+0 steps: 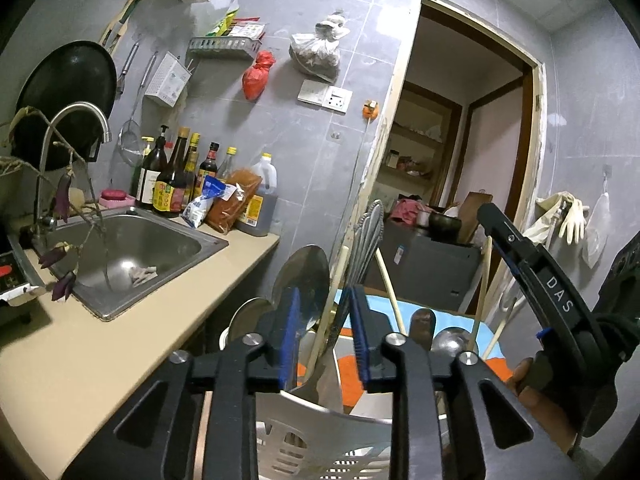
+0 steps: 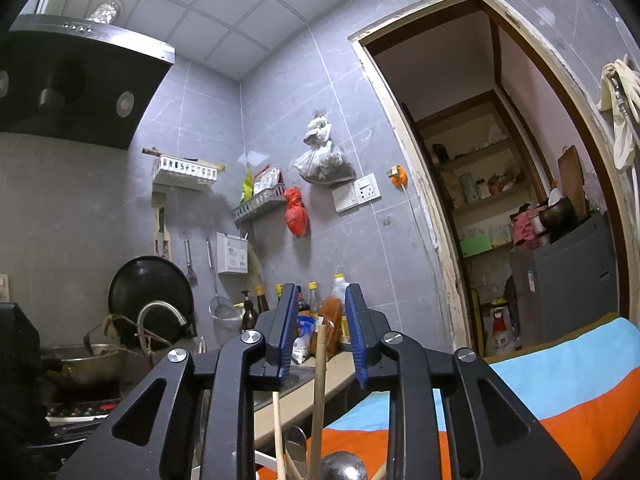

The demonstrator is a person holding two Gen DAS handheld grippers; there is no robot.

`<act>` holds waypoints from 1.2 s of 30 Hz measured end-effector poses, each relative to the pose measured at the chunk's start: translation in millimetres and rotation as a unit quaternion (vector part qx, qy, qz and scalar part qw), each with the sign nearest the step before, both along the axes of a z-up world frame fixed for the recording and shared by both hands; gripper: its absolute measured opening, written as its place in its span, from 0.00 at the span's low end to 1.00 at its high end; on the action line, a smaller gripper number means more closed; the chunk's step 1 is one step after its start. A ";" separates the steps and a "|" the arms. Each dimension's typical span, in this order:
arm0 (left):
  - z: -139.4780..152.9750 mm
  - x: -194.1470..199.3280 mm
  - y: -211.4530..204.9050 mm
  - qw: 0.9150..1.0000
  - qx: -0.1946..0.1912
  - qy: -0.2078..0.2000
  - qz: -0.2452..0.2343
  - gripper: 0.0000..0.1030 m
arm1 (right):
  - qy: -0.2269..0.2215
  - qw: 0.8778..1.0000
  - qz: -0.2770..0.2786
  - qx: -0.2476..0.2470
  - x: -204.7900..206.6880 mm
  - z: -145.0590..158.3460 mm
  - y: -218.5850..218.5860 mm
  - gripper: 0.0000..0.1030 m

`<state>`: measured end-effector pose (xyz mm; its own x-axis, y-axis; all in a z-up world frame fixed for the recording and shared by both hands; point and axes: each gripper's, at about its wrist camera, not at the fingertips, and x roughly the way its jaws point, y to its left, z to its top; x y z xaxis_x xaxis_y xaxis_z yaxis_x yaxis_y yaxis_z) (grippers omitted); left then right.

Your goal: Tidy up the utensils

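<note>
Stiff, slippery metal spoons point(image 1: 306, 280) stood in a white basket point(image 1: 320, 440) are framed by the parted left gripper point(image 1: 325, 334), best pinched mid-handle.

1. The utensil holder point(image 1: 320, 432) is sitting at lower centre of the left wrist view, with spoons point(image 1: 306, 280) and chopsticks point(image 1: 390, 292) standing in it.
2. The sink point(image 1: 132, 256) is lying at left, set in the counter point(image 1: 100, 360).
3. Bottles point(image 1: 172, 176) are standing behind the sink.
4. The doorway point(image 1: 460, 140) is opening at right.
</note>
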<state>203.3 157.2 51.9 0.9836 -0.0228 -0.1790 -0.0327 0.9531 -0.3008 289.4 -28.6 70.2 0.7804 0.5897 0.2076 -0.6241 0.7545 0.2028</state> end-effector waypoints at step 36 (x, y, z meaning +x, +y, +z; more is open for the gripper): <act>23.5 -38.9 -8.5 0.999 0.031 -0.010 0.031 0.84 | 0.026 0.996 -0.058 -0.057 -39.7 1.4 -35.8 0.91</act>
<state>164.4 148.7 75.4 0.9862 0.0494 -0.1581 -0.0872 0.9664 -0.2417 249.7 -64.4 71.6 0.8523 0.5128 0.1028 -0.5228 0.8406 0.1418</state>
